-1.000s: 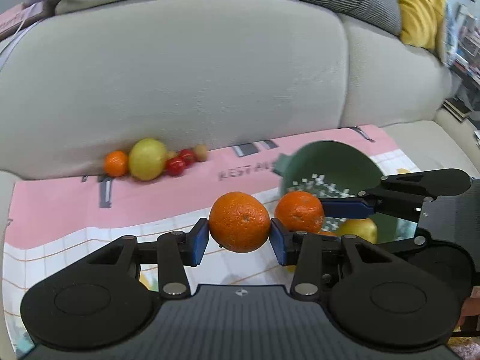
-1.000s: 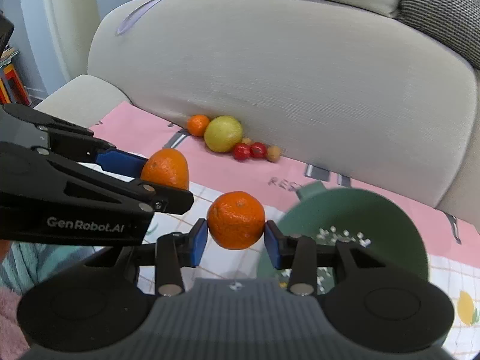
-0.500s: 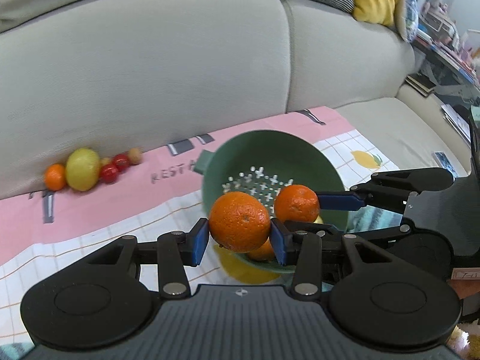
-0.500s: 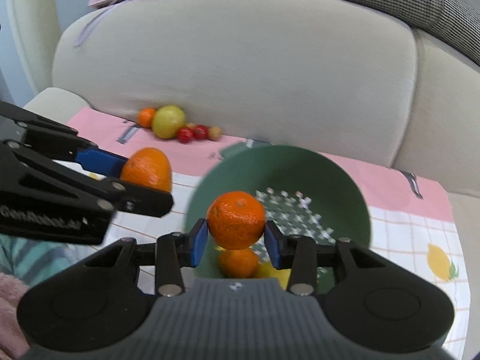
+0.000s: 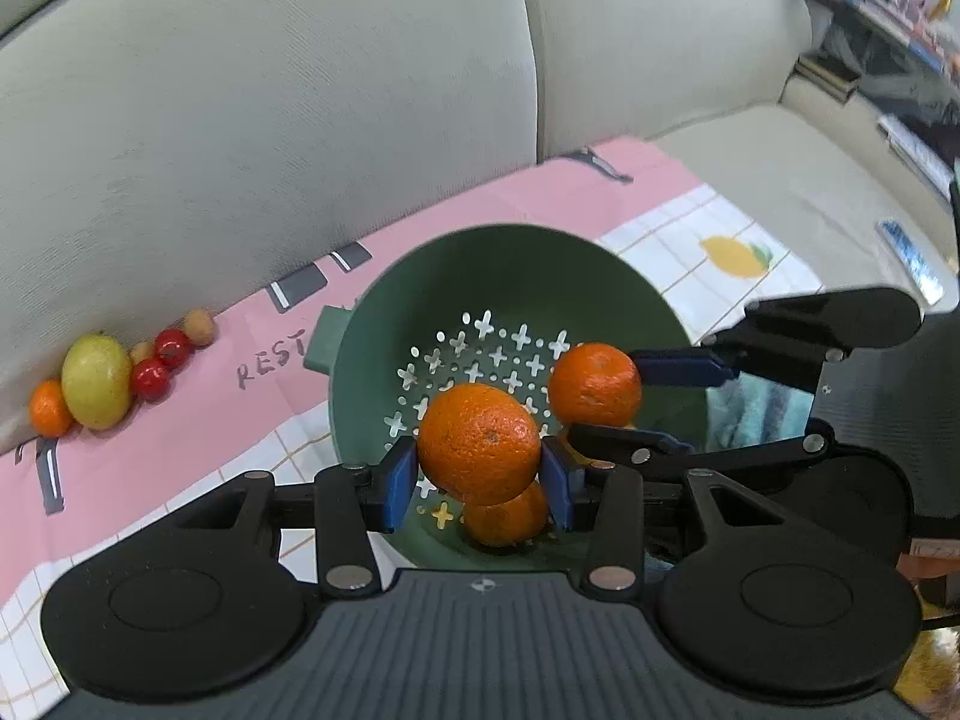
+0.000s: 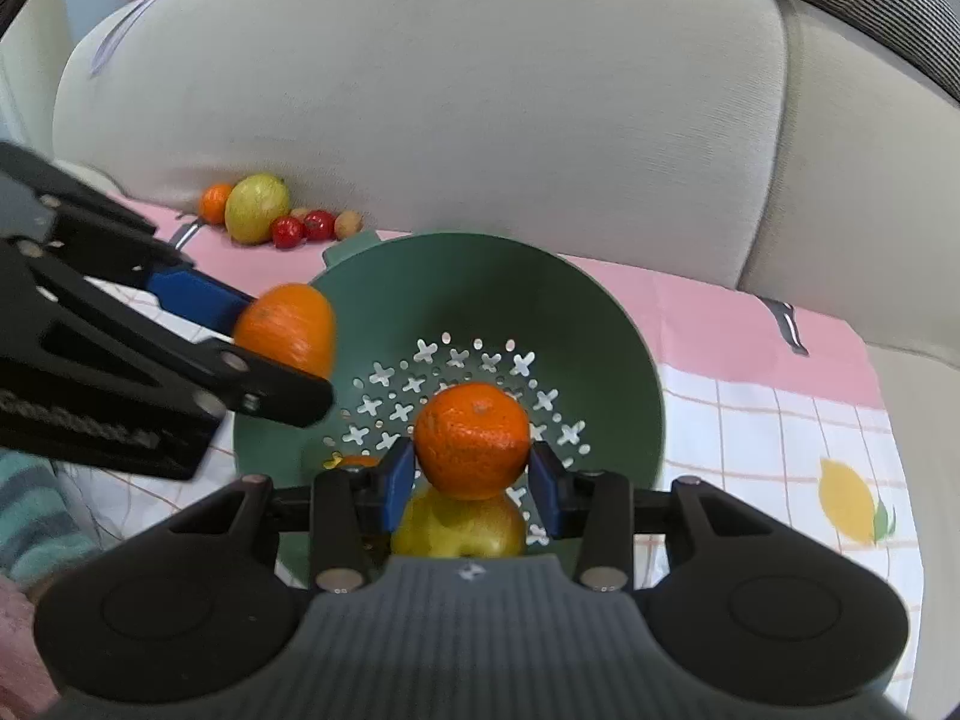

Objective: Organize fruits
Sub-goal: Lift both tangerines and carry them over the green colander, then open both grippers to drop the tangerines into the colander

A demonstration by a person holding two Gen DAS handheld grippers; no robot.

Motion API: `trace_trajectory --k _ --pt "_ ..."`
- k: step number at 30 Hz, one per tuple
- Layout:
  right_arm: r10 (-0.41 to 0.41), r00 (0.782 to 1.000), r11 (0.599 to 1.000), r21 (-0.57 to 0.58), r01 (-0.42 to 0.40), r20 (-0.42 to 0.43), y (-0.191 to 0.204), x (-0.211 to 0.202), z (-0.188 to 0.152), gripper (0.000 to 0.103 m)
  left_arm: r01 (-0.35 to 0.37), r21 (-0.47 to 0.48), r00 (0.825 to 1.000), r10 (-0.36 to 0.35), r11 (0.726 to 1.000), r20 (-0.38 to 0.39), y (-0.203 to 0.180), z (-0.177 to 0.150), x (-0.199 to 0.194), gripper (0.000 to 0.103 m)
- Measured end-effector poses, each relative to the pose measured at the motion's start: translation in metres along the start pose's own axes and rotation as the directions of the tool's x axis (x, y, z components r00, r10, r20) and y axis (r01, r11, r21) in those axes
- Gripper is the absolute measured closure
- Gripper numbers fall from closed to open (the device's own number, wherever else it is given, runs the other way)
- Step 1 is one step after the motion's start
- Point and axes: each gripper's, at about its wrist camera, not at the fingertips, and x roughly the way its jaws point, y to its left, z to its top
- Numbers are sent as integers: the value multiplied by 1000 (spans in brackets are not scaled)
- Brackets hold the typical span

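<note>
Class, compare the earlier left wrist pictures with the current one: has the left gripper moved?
Yes. The left gripper, shut on its orange, has travelled from over the cloth to above the green colander.

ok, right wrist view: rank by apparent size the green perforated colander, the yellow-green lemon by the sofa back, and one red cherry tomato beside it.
1. Green perforated colander, largest by far.
2. Yellow-green lemon.
3. Red cherry tomato, smallest.
The lemon and tomato sit together, so that pair is reliable; the colander is nearer the camera, but the gap is too big to matter.

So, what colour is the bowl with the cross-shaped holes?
Dark green; the bowl shows best in the right wrist view.
</note>
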Motion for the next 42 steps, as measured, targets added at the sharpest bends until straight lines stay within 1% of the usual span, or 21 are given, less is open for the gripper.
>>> trace_trajectory --k 4,7,19,22,25,30,36,40,42 --pt "7 1000 998 -57 -9 -23 -1 13 5 64 -31 37 998 33 999 -46 -1 6 17 54" --pt "17 999 996 -87 -21 -44 -2 23 8 64 -41 56 996 45 998 -73 -1 9 27 54" --pt "65 990 974 -207 -90 -126 0 55 14 65 -42 97 986 57 994 -157 6 17 56 54" --pt "77 986 971 -214 -108 -149 -1 62 15 70 -35 101 983 52 994 -176 9 18 61 54" --pt "88 985 968 -222 -120 -152 -3 65 18 71 -39 100 981 57 994 -187 11 20 65 54" --pt "97 982 964 -232 -133 -161 -5 67 21 71 -20 88 979 37 996 -201 16 23 70 54" --pt "94 980 963 -234 -134 -173 -3 66 21 69 -19 88 982 35 996 -187 16 21 71 53" --pt "91 979 965 -227 -132 -183 -3 64 21 69 -15 82 983 30 997 -183 17 20 69 48" --pt "86 979 966 -224 -127 -184 -3 62 21 69 -5 69 984 18 998 -179 18 20 67 48"
